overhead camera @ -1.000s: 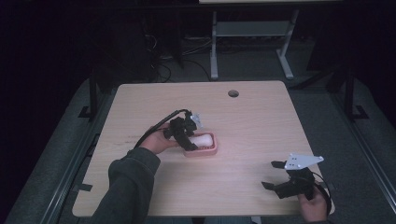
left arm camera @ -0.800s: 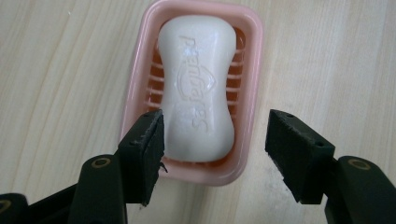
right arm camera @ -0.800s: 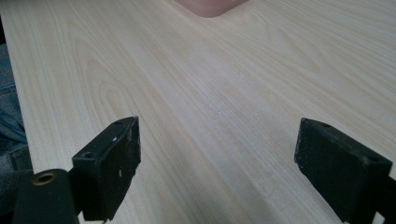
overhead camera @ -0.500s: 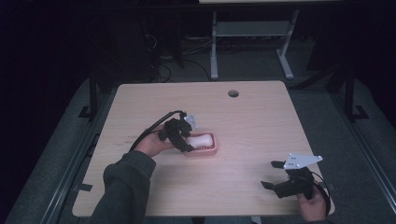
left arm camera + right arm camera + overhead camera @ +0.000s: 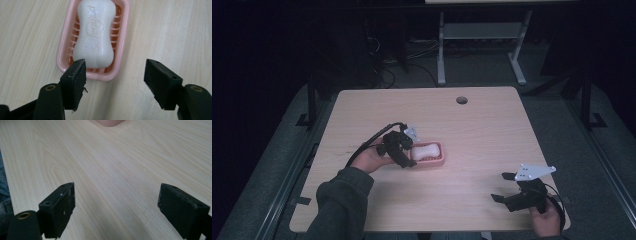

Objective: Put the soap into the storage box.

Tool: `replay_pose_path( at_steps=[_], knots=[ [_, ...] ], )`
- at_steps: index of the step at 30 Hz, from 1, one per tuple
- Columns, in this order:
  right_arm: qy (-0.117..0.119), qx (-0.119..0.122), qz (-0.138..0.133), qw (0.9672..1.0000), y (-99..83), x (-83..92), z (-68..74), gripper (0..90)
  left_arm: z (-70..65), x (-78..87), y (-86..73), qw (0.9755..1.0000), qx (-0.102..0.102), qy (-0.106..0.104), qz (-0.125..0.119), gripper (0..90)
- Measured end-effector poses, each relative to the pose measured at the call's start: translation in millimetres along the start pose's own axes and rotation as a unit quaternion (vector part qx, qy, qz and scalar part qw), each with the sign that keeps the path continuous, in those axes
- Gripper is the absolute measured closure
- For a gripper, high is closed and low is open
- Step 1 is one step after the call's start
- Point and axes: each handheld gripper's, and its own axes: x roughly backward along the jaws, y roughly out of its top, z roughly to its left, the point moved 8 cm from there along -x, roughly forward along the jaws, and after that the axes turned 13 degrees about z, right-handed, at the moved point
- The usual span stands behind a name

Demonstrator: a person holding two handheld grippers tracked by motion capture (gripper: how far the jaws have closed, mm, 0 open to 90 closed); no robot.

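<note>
A white bar of soap lies in a pink slatted soap dish on the wooden table. In the high view the soap and the dish sit left of the table's middle. My left gripper hovers at the dish's left end, open, its jaws apart with nothing between them. From its own camera, the left gripper stands just short of the dish's near end. My right gripper rests near the table's front right corner, open and empty. The right gripper points over bare wood toward the dish's corner.
The table has a round cable hole near its far edge. A white table frame and cables stand on the dark floor beyond. A grey sleeve covers the left forearm at the front left.
My left gripper has drawn back slightly leftward from over the soap to the dish's left end. The right gripper has stayed put.
</note>
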Motion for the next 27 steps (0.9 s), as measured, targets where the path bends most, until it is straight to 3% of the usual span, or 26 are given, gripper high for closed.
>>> replay_pose_path(
  at_steps=[27],
  knots=[
    [-0.003,-0.004,0.009,0.9999,-2.3,-2.6,-2.0,14.2,-17.3,3.2,-28.4,0.9999,0.010,0.006,-0.011,30.4]
  ],
)
